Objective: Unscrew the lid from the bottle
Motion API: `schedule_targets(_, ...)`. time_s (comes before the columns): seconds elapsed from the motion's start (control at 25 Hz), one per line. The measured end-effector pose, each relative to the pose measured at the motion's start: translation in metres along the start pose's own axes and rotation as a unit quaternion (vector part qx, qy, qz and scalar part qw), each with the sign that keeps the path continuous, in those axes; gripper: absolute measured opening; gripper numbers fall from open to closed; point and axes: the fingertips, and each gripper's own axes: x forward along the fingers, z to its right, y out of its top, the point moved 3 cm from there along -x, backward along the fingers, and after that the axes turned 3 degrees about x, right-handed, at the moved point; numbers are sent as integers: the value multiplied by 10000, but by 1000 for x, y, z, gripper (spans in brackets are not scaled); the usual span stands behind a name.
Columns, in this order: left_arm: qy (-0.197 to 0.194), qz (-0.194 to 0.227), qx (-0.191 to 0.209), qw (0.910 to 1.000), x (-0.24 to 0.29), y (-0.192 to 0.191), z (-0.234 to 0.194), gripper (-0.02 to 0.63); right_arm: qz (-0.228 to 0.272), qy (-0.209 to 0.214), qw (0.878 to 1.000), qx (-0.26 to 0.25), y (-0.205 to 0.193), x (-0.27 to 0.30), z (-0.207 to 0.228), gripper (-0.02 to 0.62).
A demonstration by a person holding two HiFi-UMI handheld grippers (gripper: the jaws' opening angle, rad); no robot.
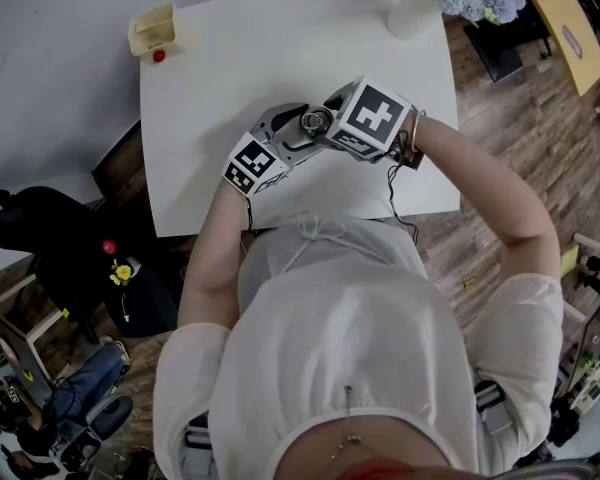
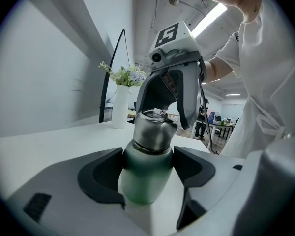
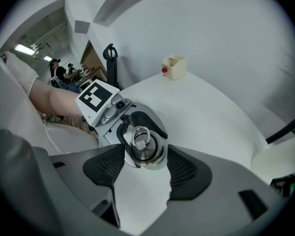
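A green bottle with a steel lid stands over the white table. My left gripper is shut on the green body, one pad on each side. In the head view the lid shows between the two marker cubes. My right gripper comes down on it from above. Its jaws straddle the ringed lid closely, and a thin gap shows beside one finger in the left gripper view. The bottle's base is hidden.
A small beige box with a red knob sits at the table's far left corner. A white vase of flowers stands at the far right corner. The table's near edge runs just below the grippers. A dark chair is on the left.
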Motion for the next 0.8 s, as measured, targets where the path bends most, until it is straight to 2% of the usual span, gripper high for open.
schedule_targets(0.2,0,33,-36,10000,0,0,1,342,152,-353,9986,370,2,8,-1,250)
schedule_targets(0.44,-11,74,-62,10000,0,0,0,342,20,-305,9994,145,3,9,0,249)
schedule_targets(0.56,-21,74,-64,10000,1,-1,0,342,-125,-174,9995,-252,3,10,1,247)
schedule_targets(0.64,-20,73,-63,10000,2,0,0,342,-364,-78,9966,-741,0,9,1,247)
schedule_targets(0.8,14,51,-65,10000,2,-1,-1,342,-768,460,9766,-1954,-3,10,-2,245)
